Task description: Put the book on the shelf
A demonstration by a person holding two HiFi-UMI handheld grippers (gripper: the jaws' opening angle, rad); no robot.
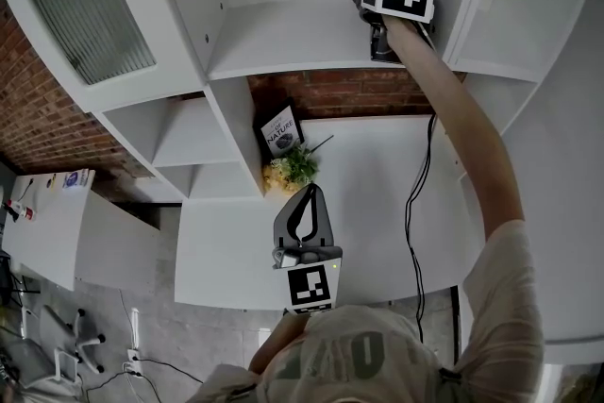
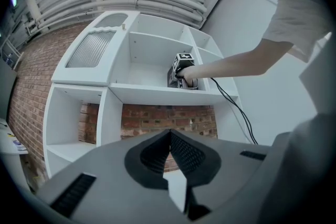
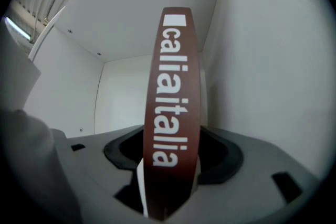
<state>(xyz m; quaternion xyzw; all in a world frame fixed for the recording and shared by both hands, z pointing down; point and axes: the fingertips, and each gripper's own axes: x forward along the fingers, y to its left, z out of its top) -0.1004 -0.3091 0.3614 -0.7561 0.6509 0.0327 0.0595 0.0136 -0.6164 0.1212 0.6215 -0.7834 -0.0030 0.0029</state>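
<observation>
**Item:** book (image 3: 173, 92), brown spine.
**Loc:** upper shelf (image 1: 283, 38) compartment, upright, spine outward, near R side wall. Judged seated.
**R tool** (image 3: 173, 157): jaws wide apart either side of spine, no clamp. Prob. so book stands on its own.
**L tool** (image 2: 169, 136): jaws together, empty. Held low over table (image 1: 377, 203); job seems one-handed.

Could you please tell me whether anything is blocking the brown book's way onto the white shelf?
Nothing visible does. The brown book with white spine lettering already stands upright inside the upper compartment of the white shelf unit, close to its right wall, between the open jaws of the right gripper. No other object shows in that compartment.
</observation>
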